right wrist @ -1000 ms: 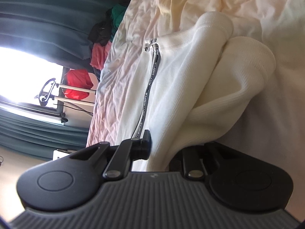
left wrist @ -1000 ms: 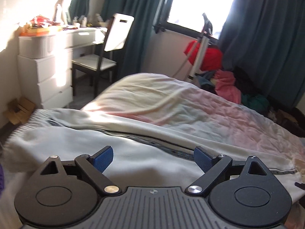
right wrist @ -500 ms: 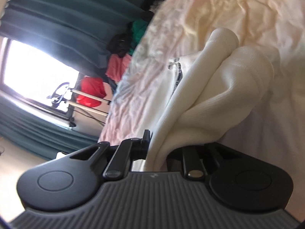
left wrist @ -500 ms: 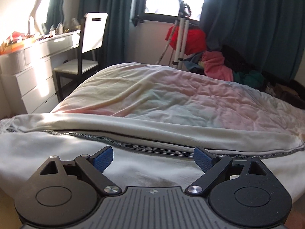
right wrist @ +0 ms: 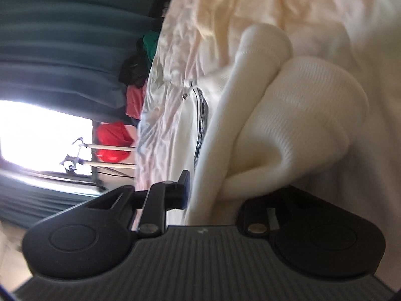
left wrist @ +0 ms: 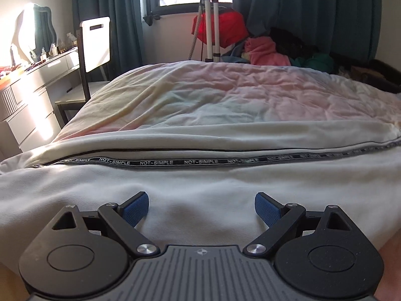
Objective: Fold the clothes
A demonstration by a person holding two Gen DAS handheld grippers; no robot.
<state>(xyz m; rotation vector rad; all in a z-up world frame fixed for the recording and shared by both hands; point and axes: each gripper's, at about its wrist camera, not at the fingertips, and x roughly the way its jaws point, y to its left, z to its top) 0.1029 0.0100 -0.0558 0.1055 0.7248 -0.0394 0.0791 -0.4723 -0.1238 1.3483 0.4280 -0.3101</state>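
The left tool (left wrist: 201, 207) stands wide apart over the white jacket (left wrist: 200, 183), gripping nothing. The right tool (right wrist: 208, 195) is clamped on a bunched fold of that jacket (right wrist: 288, 125). Beyond both lies the pastel bed cover (left wrist: 225, 95), then the tripod (left wrist: 210, 25).

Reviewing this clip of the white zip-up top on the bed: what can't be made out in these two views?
- Right wrist view: the right tool's far finger, buried under the bunched white zip-up top.
- Right wrist view: the zipper tape lettering, motion-blurred.
- Left wrist view: both ends of the top, cut off by the frame edges; the left tool stands open above it.
- Left wrist view: items on the dresser, too small.
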